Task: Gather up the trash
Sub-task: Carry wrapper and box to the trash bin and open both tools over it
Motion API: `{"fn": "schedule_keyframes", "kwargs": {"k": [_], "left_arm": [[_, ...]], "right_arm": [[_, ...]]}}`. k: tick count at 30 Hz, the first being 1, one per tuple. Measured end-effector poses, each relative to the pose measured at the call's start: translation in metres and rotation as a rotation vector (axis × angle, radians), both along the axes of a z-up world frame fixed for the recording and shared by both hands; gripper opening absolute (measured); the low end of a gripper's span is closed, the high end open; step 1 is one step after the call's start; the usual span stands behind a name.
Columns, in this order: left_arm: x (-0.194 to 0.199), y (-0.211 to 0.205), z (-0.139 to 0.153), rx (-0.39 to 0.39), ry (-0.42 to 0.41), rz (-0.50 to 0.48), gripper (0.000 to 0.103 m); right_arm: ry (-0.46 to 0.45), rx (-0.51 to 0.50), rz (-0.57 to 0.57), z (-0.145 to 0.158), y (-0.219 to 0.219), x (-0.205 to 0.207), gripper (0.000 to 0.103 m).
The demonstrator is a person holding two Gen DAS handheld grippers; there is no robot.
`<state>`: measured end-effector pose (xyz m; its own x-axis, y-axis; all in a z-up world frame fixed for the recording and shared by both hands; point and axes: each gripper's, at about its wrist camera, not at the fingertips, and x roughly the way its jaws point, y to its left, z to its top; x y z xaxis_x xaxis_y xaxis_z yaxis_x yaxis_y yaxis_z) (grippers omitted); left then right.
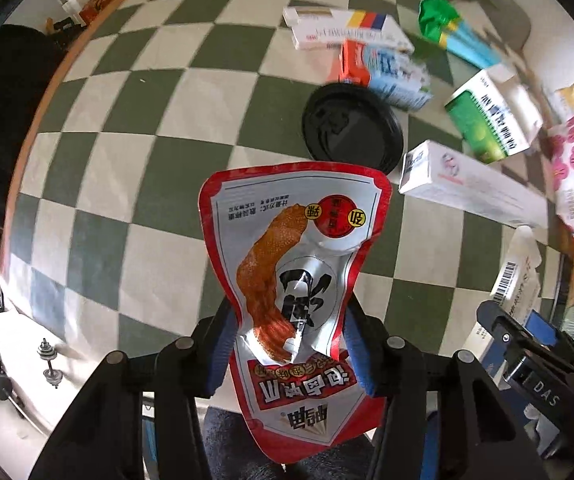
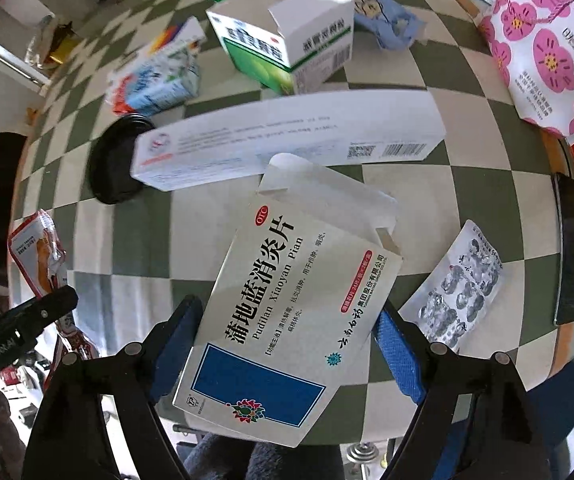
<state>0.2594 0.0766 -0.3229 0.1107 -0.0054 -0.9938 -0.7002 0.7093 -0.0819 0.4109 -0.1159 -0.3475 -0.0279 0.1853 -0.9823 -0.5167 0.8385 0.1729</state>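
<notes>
My left gripper [image 1: 287,344] is shut on a red and silver snack wrapper [image 1: 299,240] and holds it above the checkered tablecloth [image 1: 127,128]. My right gripper [image 2: 287,332] is shut on a white medicine box with a blue panel [image 2: 287,312], its end flap open, held above the table. The wrapper in the left gripper also shows at the left edge of the right wrist view [image 2: 39,252]. The right gripper and its box show at the right edge of the left wrist view [image 1: 519,280].
More trash lies on the table: a black round lid [image 1: 351,124], a long white box [image 2: 287,140], a green and white open box [image 2: 287,48], a blue carton [image 2: 155,80], a foil blister pack [image 2: 459,284], a pink flowered bag [image 2: 547,40], a green wrapper [image 1: 435,16].
</notes>
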Motion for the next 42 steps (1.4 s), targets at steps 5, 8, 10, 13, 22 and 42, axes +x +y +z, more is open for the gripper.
{"fn": "schedule_keyframes", "kwargs": {"k": [5,8,10,13,22,42], "left_arm": [[-0.027,0.007,0.029,0.026,-0.055,-0.010,0.047],[-0.050,0.007,0.042,0.045,-0.088,-0.029,0.047],[-0.066,0.004,0.051,0.057,-0.109,-0.045,0.047],[-0.093,-0.009,0.060,0.070,-0.138,-0.075,0.047],[-0.196,-0.032,0.047,0.044,-0.134,-0.179,0.047],[-0.257,-0.019,-0.309,-0.286,0.069,-0.048,0.052]], "right_arm": [[-0.021,0.047,0.011,0.027,-0.009,-0.029,0.086],[-0.032,0.078,0.003,0.039,-0.008,-0.047,0.086],[-0.044,0.094,-0.001,0.046,-0.011,-0.067,0.086],[-0.063,0.111,-0.016,0.053,-0.008,-0.105,0.086],[-0.061,0.087,-0.095,0.039,-0.030,-0.235,0.086],[0.237,0.015,-0.185,-0.301,-0.045,-0.345,0.086]]}}
